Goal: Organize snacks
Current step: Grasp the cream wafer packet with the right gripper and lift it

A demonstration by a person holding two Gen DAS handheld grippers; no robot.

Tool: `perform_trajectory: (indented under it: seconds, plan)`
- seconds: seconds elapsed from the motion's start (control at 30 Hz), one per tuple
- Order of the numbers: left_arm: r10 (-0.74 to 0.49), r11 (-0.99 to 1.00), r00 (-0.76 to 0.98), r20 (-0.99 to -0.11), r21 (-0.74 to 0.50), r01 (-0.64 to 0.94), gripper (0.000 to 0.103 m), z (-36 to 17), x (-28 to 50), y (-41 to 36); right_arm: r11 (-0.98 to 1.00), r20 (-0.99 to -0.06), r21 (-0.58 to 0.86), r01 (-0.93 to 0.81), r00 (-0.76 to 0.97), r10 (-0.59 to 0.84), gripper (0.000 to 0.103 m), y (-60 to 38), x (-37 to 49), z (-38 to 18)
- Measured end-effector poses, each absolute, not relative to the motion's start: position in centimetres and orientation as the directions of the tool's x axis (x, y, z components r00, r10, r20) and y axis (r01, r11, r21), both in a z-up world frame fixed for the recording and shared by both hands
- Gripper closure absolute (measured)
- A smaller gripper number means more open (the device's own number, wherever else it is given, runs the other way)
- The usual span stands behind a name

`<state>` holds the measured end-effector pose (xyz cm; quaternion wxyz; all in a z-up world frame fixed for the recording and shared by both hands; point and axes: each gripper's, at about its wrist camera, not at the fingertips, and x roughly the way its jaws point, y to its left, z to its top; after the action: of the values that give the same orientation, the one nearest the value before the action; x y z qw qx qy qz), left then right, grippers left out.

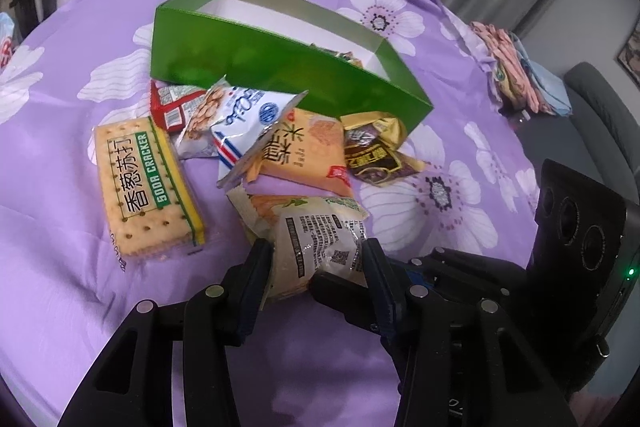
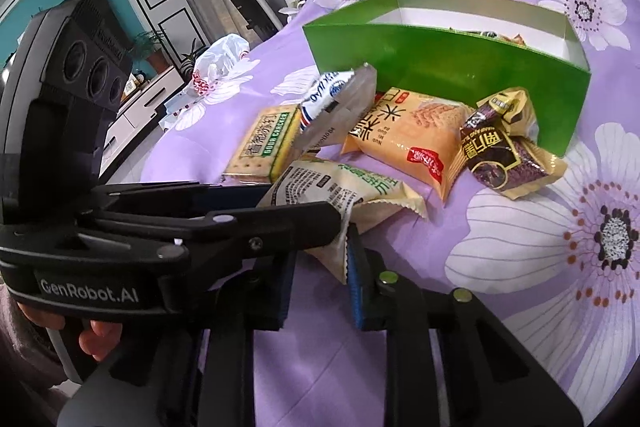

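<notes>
My left gripper (image 1: 318, 263) is shut on a pale cream-and-green snack packet (image 1: 316, 239), seen also in the right wrist view (image 2: 340, 191). A green open box (image 1: 280, 67) stands behind the pile, also in the right wrist view (image 2: 460, 67), with some snacks inside. In front of it lie a soda cracker pack (image 1: 148, 187), a white-blue bag (image 1: 240, 123), an orange cracker pack (image 1: 304, 151), a gold-brown wrapper (image 1: 376, 147) and a red packet (image 1: 170, 107). My right gripper (image 2: 320, 279) is open and empty, just below the held packet's edge.
Everything lies on a purple flowered cloth (image 1: 60, 247). A folded fabric pile (image 1: 516, 67) sits at the far right edge. A white plastic bag (image 2: 216, 63) lies at the cloth's left side. The left gripper's body (image 2: 120, 235) crosses the right wrist view.
</notes>
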<state>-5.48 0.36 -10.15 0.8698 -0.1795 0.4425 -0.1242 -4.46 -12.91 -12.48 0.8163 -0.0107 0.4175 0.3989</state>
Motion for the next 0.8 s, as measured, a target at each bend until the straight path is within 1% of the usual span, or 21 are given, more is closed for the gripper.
perform_trajectory:
  seconds: [0.4,0.8]
  plan:
    - [-0.354,0.921,0.638,-0.684,-0.372,0.111,0.055,-6.4,-7.0,-1.4,0.681,-0.636,0.282,-0.676,0.4,0.66,0.079,-14.4,-6.2,-9.1]
    - [-0.347,0.931,0.667,-0.66,-0.327,0.16,0.055,-4.0,-7.4,-3.1,0.693,-0.588,0.263,-0.671,0.458,0.667,0.079,-16.1,-7.2,-6.9]
